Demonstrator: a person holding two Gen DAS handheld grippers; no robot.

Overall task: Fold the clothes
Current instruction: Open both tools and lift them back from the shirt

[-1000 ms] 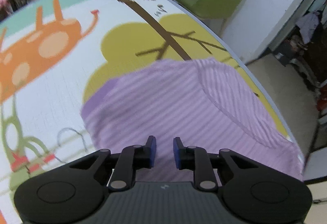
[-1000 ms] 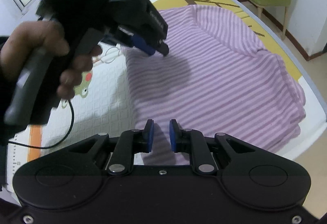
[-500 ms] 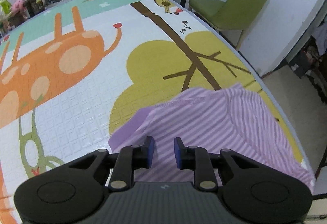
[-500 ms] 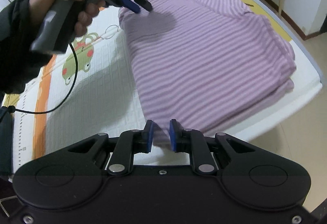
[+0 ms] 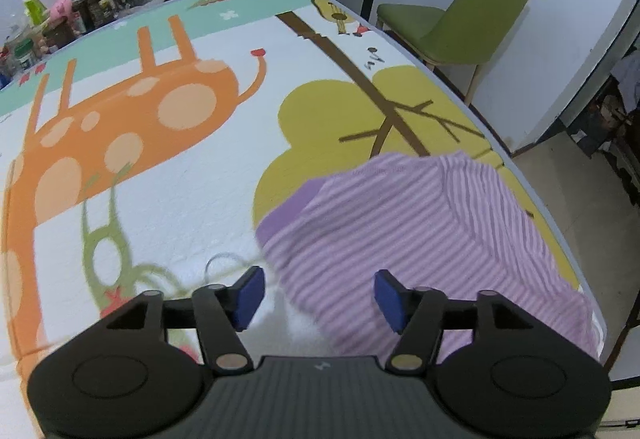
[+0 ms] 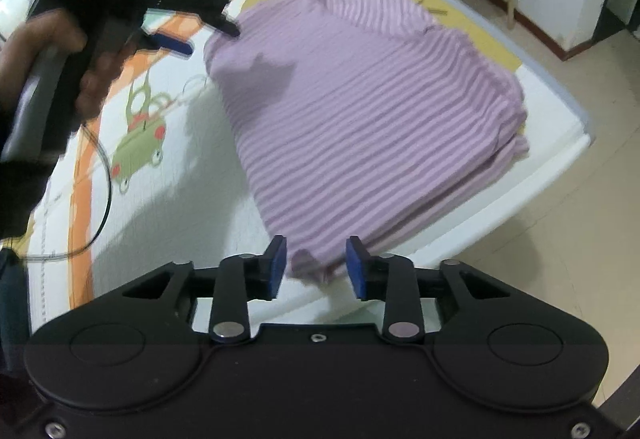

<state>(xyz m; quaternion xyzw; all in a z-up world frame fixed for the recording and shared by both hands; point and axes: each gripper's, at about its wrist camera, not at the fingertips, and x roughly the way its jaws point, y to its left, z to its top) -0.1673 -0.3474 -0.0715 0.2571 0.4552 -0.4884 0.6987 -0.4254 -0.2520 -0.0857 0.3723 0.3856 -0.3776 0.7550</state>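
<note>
Striped purple garment (image 6: 360, 111) lies folded at the play mat's (image 5: 192, 199) near corner — soft, light, sure to sag, so pinch its doubled edges. Left gripper (image 5: 316, 295) has just been opening, nothing between its pads; right gripper (image 6: 316, 265) likewise — spread, corner loose between.

White walls (image 5: 560, 19) enclose the room, with a beige tiled floor (image 6: 560, 231) on the right, 1 green chair (image 5: 460, 31) at the far right, and cluttered bottles (image 5: 80, 11) far left.
</note>
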